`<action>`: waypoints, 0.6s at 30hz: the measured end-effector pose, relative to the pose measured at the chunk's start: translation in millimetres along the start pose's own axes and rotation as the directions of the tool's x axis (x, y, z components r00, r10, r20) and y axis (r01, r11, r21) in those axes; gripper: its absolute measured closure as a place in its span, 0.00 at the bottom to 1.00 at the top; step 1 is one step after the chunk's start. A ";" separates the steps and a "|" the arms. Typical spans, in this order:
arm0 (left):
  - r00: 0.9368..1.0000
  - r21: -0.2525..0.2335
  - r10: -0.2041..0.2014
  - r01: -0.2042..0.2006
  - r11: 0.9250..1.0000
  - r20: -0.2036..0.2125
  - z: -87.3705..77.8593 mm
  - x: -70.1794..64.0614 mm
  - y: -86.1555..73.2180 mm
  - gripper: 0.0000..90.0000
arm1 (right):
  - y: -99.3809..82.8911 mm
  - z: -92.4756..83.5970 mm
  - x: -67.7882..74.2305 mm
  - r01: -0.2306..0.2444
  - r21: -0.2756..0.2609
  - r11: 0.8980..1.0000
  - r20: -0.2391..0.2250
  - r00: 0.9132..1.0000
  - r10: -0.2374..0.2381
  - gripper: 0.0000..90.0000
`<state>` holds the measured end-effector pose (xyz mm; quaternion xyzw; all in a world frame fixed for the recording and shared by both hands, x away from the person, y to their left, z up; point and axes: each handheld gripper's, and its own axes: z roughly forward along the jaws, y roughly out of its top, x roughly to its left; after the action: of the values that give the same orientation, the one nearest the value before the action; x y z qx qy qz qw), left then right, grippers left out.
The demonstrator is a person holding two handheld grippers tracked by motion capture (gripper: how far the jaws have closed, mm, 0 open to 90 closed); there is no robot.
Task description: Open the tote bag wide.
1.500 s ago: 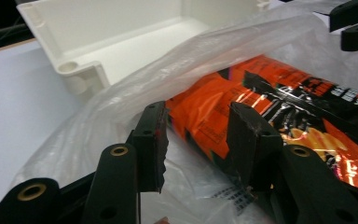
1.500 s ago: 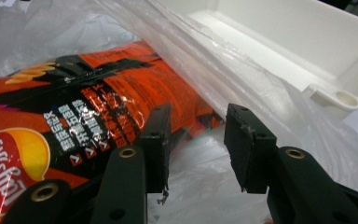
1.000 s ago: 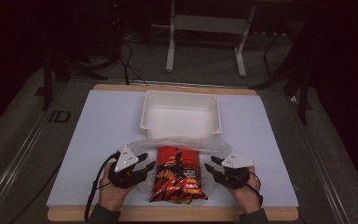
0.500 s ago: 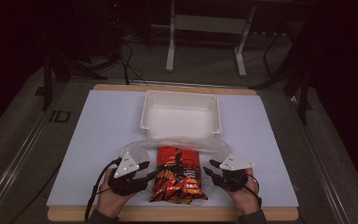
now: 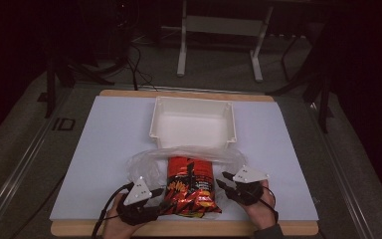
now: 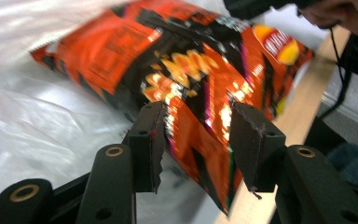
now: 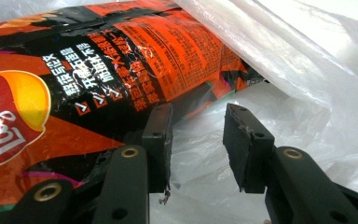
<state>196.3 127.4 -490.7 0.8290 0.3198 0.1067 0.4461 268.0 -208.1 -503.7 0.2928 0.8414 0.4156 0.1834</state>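
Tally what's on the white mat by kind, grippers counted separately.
Chip bag: 1
Clear plastic bag: 1
White tray: 1
Grippers: 2, the left gripper and the right gripper
Total: 5

Your left tongs (image 6: pixel 193 140) straddle the red and black crinkled foil chip bag (image 6: pixel 182 70), but the left gripper view is motion-blurred, so you cannot tell whether the pads press on the foil. In the high view, the far end of that bag is tucked under the clear, thin plastic bag (image 5: pixel 189 154), and your forearms are cut off by the bottom edge. In the right gripper view, the chip bag's yellow logo runs off the left edge.
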 end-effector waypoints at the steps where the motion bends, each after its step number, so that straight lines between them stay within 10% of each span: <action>1: 1.000 0.001 0.000 0.000 1.000 0.006 -0.1 -0.9 -1.7 0.61 | -0.2 0.4 0.0 0.000 0.002 1.000 0.000 1.000 0.000 0.69; 18: 0.998 0.163 0.066 -0.068 0.984 0.021 14.7 -11.1 -15.8 0.79 | -1.7 2.6 -0.1 0.001 0.011 1.000 -0.003 1.000 -0.001 0.66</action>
<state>187.7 116.9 -510.7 0.8739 0.2961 0.0886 0.3753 269.0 -207.4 -506.5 0.2926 0.8441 0.4114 0.1809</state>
